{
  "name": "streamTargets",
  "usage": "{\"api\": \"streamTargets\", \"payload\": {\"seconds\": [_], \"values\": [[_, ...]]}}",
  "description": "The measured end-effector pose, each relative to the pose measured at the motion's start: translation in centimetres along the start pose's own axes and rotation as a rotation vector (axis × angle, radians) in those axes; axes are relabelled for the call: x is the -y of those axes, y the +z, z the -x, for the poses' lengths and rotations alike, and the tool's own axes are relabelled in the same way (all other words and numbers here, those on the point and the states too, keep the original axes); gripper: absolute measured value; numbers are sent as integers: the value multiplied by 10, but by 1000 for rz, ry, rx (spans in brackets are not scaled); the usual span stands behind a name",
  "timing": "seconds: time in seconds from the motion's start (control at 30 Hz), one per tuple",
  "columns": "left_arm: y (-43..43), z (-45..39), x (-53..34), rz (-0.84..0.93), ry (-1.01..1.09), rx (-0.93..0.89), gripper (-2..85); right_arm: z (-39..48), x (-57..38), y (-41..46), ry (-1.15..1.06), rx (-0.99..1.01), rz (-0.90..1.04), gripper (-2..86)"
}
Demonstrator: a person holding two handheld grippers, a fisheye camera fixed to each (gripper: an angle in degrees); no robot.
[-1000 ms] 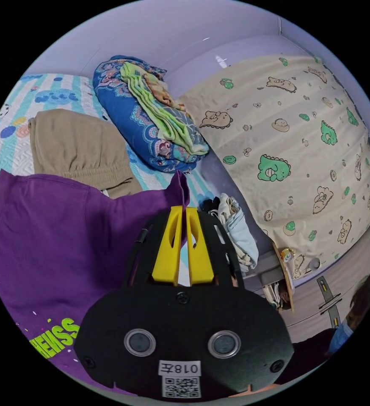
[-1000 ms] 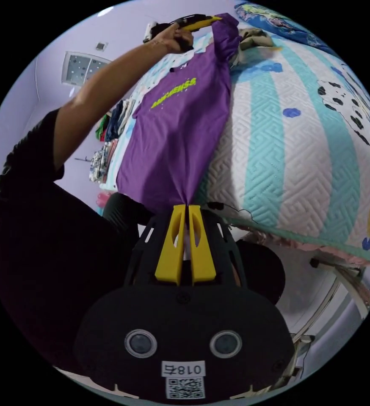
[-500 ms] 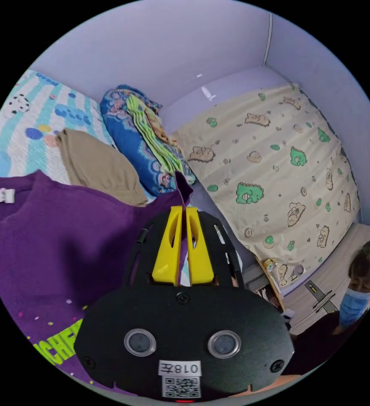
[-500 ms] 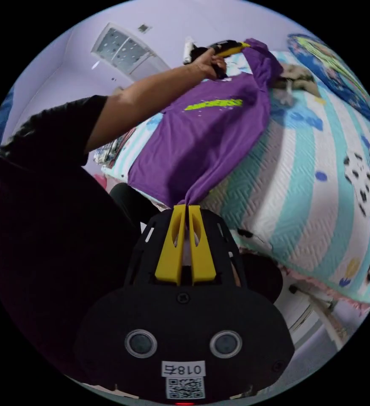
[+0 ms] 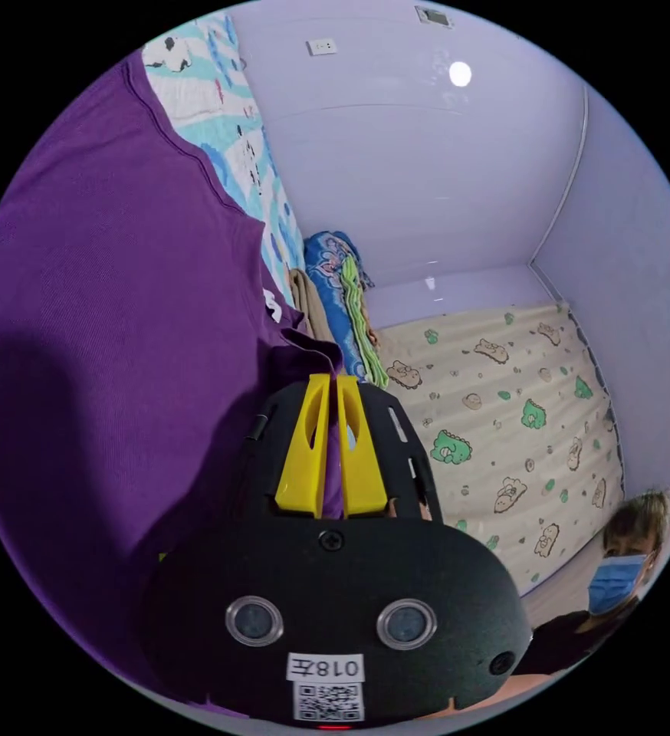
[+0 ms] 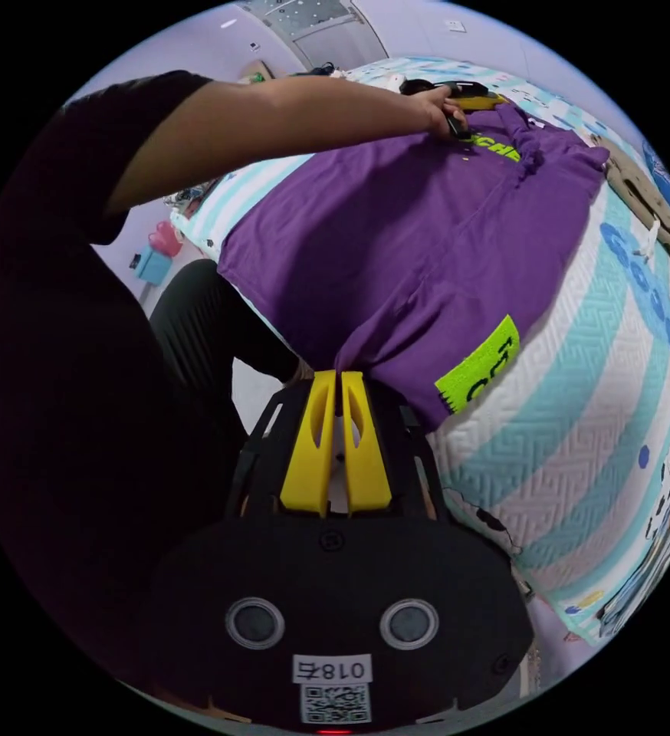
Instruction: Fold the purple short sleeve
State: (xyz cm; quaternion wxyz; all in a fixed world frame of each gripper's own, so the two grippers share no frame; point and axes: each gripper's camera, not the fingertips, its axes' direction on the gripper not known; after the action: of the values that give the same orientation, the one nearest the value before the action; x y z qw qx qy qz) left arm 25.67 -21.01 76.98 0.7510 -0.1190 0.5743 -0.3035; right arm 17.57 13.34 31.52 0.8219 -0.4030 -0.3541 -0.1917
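Observation:
The purple short-sleeve shirt (image 6: 419, 230) lies over the striped quilt on the bed, one side turned over onto the rest so a lime patch (image 6: 479, 364) faces up. My right gripper (image 6: 338, 377) is shut on the shirt's hem at the near bed edge. At the far end, the left gripper (image 6: 479, 100) rests low on the shirt by its lime lettering, held by a hand. In the left gripper view the shirt (image 5: 113, 307) hangs close on the left, and my left gripper (image 5: 330, 379) is shut on a fold of it near the collar.
The striped quilted bed (image 6: 580, 429) runs to the right. Tan folded trousers (image 6: 642, 195) and a blue patterned bedding pile (image 5: 335, 284) lie past the shirt. A cartoon-print curtain (image 5: 504, 429) and a masked person (image 5: 619, 552) are to the right. My dark-sleeved arm (image 6: 220, 123) crosses above.
The left gripper has carried its end of the shirt across and down onto the rest of it, folding one side over. The lime patch now faces up. Both grippers have kept their hold.

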Motion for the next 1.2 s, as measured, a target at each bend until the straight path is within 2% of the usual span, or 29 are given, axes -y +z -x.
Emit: {"api": "streamTargets", "payload": {"seconds": [0.17,0.33,0.4,0.47,0.6,0.67,0.73,0.83,1.03,1.1,1.2], "values": [[-15,13,-18,44,72,63,11,13,6,7,-106,90,7,44],[-83,18,-49,-171,93,128,40,25,4,13,-217,264,41,77],[-72,6,-54,-111,149,133,31,27,0,5,-238,306,12,78],[-40,-9,-60,-2,216,122,24,16,-1,-19,-200,338,-132,76],[49,-28,-70,191,294,101,14,-20,24,-65,-91,167,-388,72],[74,-19,-67,243,272,159,8,-44,63,-85,-40,-21,-514,75],[90,4,-63,273,214,295,-1,-62,102,-91,-21,-116,-575,78],[91,34,-60,296,153,445,-7,-95,179,-80,-7,-182,-564,88],[98,76,-73,359,106,562,-8,-157,289,-26,130,-208,-393,113],[98,86,-81,356,100,562,-9,-164,303,-10,144,-117,-331,119],[90,100,-91,316,70,504,-9,-130,299,-8,28,-106,-383,110]]}}
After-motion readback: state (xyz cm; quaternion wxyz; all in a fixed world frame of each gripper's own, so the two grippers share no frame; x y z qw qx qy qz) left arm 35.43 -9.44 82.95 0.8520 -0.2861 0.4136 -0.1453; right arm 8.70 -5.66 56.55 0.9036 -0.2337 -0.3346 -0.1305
